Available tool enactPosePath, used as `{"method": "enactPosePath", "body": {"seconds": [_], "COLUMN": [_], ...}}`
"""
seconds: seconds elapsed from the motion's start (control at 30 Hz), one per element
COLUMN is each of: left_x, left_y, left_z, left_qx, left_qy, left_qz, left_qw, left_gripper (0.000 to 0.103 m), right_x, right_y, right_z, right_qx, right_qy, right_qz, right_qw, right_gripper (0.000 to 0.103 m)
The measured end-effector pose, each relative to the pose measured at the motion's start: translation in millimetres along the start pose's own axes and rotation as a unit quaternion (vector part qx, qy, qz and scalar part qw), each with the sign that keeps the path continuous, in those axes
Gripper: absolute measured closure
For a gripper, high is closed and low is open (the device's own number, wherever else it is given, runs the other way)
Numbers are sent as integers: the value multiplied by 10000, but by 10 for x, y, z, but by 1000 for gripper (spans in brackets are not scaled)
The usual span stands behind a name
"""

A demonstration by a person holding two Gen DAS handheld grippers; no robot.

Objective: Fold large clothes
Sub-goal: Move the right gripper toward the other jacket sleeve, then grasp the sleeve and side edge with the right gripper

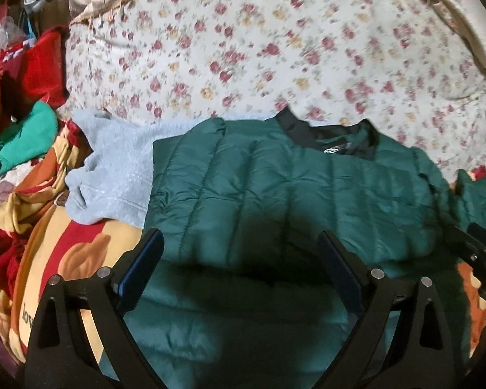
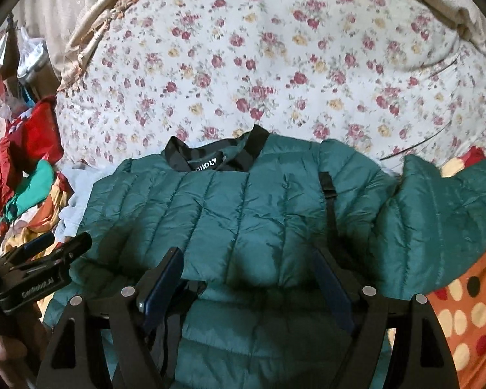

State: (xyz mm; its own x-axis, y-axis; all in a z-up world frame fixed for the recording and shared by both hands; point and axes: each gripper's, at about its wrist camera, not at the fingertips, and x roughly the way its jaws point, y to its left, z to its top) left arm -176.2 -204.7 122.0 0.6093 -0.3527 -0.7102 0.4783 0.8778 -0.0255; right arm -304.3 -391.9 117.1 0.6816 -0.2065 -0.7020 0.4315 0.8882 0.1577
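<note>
Right wrist view: your green puffer jacket [image 2: 243,214] lies on the bed [image 2: 275,64] (hem doubled up) — one sleeve [image 2: 437,214] still out; both claws — right claw [image 2: 246,278], left claw [image 1: 241,262] — gape wide, empty.

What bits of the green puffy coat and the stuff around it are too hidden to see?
- Dark green quilted puffer jacket: hem hidden behind right gripper, right wrist view.
- Black neck label: blurred, left wrist view.
- Light grey fleece garment: partly under the jacket, left wrist view.
</note>
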Motion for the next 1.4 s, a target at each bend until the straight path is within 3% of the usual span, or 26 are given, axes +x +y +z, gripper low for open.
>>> {"method": "enactPosePath", "body": {"seconds": [0.63,0.93,1.4], "left_x": [-580,-435,-149], "left_y": [-428,-588,-754], "left_z": [-69,-46,31], "left_qx": [267,139,323], "left_qy": [-311,-56,159], "left_qz": [-374,-577,-543], "left_qw": [9985,9982,9979], "left_gripper": [7,7,7], "right_x": [-540,-495,-297], "right_y": [-221,-606,-1042], "right_z": [-110,-115,-29], "right_qx": [-102,110,321], "right_qy": [-246,-181,-8], "right_qz": [-499,-742,-1036], "right_qw": [9984,9970,9941], "right_gripper": [22,21,21]}}
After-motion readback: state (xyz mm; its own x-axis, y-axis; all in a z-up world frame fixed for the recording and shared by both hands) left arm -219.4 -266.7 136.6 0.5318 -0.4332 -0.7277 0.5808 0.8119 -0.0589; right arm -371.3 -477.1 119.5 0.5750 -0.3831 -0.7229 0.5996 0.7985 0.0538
